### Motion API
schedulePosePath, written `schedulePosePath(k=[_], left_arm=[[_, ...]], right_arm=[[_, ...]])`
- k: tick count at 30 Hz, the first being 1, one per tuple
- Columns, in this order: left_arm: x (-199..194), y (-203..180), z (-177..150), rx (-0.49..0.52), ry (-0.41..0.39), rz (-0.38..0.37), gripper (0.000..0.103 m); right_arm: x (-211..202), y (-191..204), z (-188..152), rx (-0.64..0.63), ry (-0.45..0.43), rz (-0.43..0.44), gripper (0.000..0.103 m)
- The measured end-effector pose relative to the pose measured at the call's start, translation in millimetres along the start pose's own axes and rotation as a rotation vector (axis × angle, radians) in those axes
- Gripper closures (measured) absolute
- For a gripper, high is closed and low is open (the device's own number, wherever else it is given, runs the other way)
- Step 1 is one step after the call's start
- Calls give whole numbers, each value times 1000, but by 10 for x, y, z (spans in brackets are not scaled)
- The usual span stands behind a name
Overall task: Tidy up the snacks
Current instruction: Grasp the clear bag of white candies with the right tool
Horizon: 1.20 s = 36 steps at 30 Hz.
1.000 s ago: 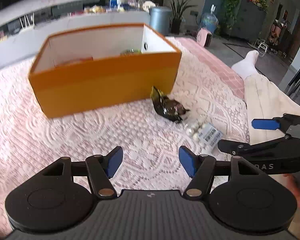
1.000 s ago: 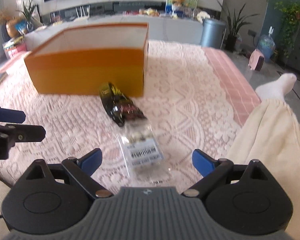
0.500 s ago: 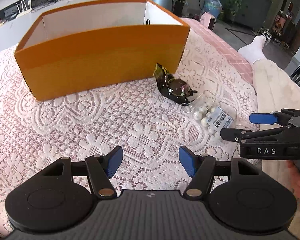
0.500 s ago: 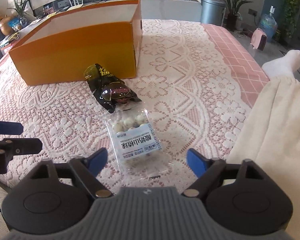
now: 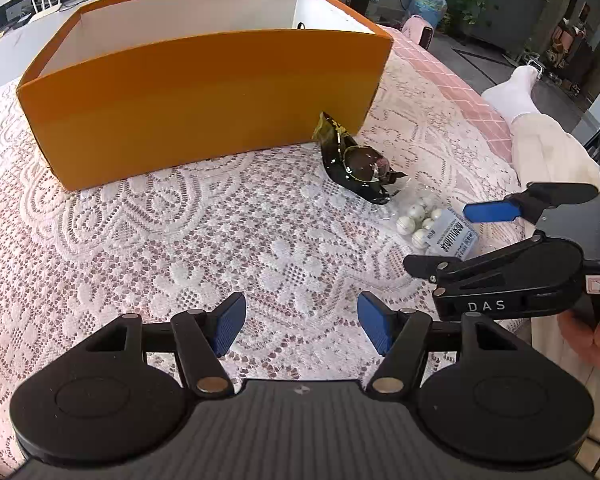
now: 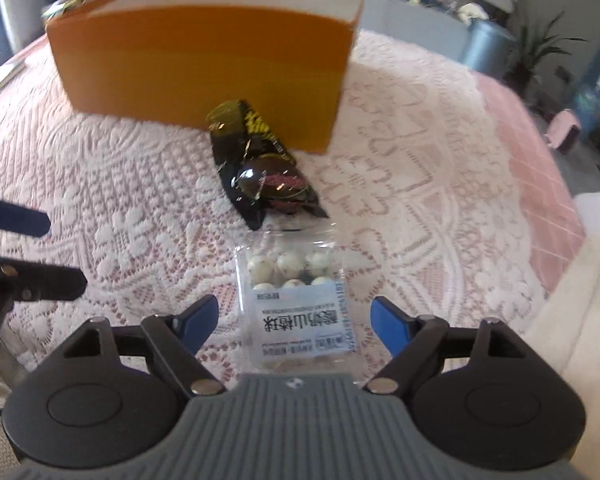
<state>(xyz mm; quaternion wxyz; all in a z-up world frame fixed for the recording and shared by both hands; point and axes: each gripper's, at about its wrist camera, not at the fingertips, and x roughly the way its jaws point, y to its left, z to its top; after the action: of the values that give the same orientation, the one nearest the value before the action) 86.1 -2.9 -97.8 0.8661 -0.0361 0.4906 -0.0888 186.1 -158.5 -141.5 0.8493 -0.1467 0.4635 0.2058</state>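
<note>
Snacks lie on the lace-covered tabletop [image 5: 180,248] ahead of me. Nearest, my right tool [image 6: 294,322] has its blue pads standing either side of the clear packet of white balls [image 6: 300,308], the jaws opening and not pressing on it; the packet's printed label faces up. My left tool [image 5: 300,322] hangs released over bare lace, nothing between its pads. From the left wrist view I see the right tool [image 5: 480,236] come in from the side over that same packet [image 5: 432,228], a hand [image 5: 588,336] gripping its handle. Just beyond the packet, touching its far edge, lies the dark foil snack bag [image 6: 260,172], its yellow-printed end leaning against the orange box [image 6: 204,56]. That box stands open-topped with a white inside [image 5: 188,24]. Beyond it the room is cluttered and blurred.
</note>
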Motion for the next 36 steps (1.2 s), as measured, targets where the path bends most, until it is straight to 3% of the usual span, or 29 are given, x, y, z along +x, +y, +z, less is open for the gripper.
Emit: schedulePosePath(k=[3,12,23,29,36], left_arm=[[15,23,0,-1,-2,-7,28],[93,-18,6,15,-8,-38,28],[46,27,53,-14,-53,-58,30],[65,-12,148,-3,-90,-82,30],[171,-76,312,-5,-148,-120,25]], right_arm=[[85,-56,23,35,33,29,27],[64,-106,11,70,14,48,44],[-241,-62,-80,82,-13,105,46],[-418,-190,11,134,-89,24,46],[-198,-420,186,195,-91,-81,46]])
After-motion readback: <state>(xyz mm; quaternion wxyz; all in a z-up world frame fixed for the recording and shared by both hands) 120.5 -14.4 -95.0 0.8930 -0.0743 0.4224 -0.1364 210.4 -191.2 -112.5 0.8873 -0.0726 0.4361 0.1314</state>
